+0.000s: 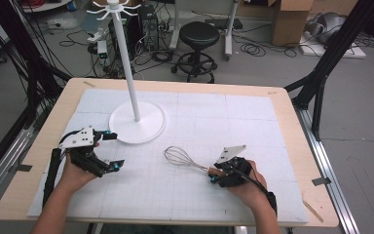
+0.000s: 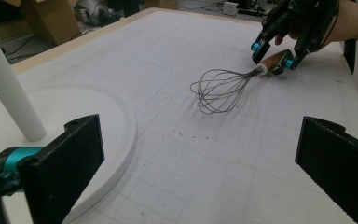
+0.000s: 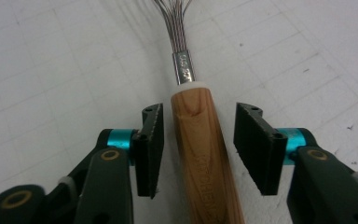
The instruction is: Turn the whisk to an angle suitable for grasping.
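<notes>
A wire whisk [image 1: 177, 157] with a wooden handle lies flat on the white mat, its wire head pointing toward the middle of the table. My right gripper [image 1: 214, 174] sits low over the handle end. In the right gripper view the handle [image 3: 200, 154] runs between the two jaws of that gripper [image 3: 198, 121], with a narrow gap on each side, so the pads do not press it. The left gripper view shows the whisk [image 2: 216, 88] with the right gripper [image 2: 272, 56] at its handle. My left gripper [image 1: 116, 150] rests at the mat's left, jaws wide open [image 2: 198, 154] and holding nothing.
A white stand with a round base [image 1: 146, 134] and a tall pole [image 1: 126, 63] with hooks on top rises just beyond the left gripper; its base rim [image 2: 121, 126] lies close by. Beyond the table are a black stool [image 1: 198, 36], cardboard boxes [image 1: 292, 19] and floor cables.
</notes>
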The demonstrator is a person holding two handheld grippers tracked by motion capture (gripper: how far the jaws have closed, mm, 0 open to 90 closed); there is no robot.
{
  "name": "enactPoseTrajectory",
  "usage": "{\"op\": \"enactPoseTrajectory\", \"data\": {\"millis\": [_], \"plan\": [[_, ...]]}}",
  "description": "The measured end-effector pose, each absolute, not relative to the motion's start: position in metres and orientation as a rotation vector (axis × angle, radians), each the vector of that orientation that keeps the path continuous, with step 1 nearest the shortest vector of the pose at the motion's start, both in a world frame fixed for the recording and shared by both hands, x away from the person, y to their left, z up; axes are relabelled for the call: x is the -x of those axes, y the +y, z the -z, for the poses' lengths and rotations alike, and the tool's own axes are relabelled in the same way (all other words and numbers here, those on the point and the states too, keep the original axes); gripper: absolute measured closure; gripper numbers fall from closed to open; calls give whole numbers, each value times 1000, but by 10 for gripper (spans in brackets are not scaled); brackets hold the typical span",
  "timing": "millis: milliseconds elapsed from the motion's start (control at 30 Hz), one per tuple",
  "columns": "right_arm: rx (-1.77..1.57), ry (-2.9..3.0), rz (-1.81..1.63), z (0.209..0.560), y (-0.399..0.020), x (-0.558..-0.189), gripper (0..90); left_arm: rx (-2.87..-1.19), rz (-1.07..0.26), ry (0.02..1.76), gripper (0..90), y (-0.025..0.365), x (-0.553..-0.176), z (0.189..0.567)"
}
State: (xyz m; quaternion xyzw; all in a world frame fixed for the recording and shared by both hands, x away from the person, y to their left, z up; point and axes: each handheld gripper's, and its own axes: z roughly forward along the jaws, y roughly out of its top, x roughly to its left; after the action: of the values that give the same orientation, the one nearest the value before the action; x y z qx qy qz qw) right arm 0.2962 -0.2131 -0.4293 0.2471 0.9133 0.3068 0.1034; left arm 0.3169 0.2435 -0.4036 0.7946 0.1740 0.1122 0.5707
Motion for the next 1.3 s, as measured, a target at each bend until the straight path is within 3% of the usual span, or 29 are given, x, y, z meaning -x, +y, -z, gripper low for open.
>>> {"op": "enactPoseTrajectory", "data": {"millis": [133,700,833,1300], "plan": [[-704,2709,-890,429,-212,-295,633,-1865,-263,412,17,243,-316,404],[-650,2705,-901,431,-212,-295,651,-1872,-267,410,17,242,-317,404],[-611,2731,-933,430,-211,-294,697,-1867,-266,406,17,243,-317,403],[-482,2782,-957,429,-183,-300,703,-1866,-269,403,17,244,-316,400]]}}
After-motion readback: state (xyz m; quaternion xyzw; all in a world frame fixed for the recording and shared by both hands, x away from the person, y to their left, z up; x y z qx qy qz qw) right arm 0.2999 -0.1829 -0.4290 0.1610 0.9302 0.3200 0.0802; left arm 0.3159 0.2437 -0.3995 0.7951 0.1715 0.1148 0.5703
